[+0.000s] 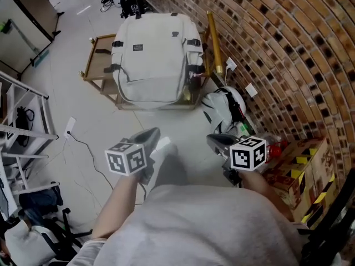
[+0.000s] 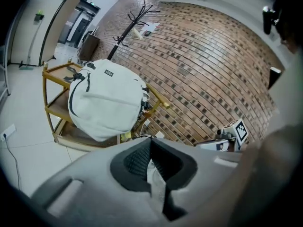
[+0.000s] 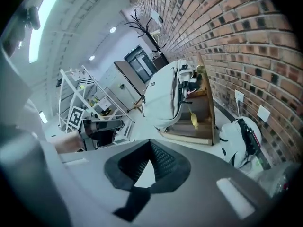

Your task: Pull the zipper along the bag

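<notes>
White backpack [image 1: 155,57] rests on a wooden cart [image 1: 99,61], well apart from left gripper [image 1: 154,134] and right gripper [image 1: 214,141], both closed empty.

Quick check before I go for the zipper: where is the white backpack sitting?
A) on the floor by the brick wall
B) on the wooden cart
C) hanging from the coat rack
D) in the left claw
B: the white backpack rests on top of the wooden cart, not on the floor.

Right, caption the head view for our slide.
Left gripper and right gripper, both shut, short of the white backpack on a wooden stand.
</notes>
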`<state>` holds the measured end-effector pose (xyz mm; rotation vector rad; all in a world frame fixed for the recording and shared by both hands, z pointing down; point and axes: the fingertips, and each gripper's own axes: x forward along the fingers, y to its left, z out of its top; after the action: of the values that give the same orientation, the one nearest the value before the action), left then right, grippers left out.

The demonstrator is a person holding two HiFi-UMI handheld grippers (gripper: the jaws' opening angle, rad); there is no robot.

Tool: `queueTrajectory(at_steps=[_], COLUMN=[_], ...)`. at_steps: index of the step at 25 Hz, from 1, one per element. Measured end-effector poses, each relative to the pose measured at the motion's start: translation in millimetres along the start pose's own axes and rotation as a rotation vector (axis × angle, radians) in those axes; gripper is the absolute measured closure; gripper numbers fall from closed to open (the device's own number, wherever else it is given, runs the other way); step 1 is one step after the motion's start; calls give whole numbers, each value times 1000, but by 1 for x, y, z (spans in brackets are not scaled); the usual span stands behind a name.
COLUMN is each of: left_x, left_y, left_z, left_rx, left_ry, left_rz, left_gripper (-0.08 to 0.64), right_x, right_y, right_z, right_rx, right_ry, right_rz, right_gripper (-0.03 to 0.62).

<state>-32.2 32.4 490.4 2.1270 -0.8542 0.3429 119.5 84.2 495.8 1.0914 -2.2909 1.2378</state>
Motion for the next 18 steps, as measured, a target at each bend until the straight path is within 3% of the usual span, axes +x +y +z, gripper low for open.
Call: queueTrajectory(at_steps=[4, 8, 13, 18], left_x=[-37, -75, -108, -158], left_y=[-65, -110, -124, -121], left_z=[-56, -93, -120, -151], left_rx=[24, 73, 82, 149], left_ry=[-11, -2, -10, -9], left_rz=[3, 5, 22, 16], left_gripper=[558, 558, 558, 558], right_x=[-55, -79, -89, -81], right_y=[19, 52, 104, 157], right_z=[-64, -97, -124, -162], right_rx=[-18, -39, -98, -130], right_ry=[-7, -24, -20, -12], right_rz=[9, 32, 52, 27], right_gripper=[591, 591, 591, 592])
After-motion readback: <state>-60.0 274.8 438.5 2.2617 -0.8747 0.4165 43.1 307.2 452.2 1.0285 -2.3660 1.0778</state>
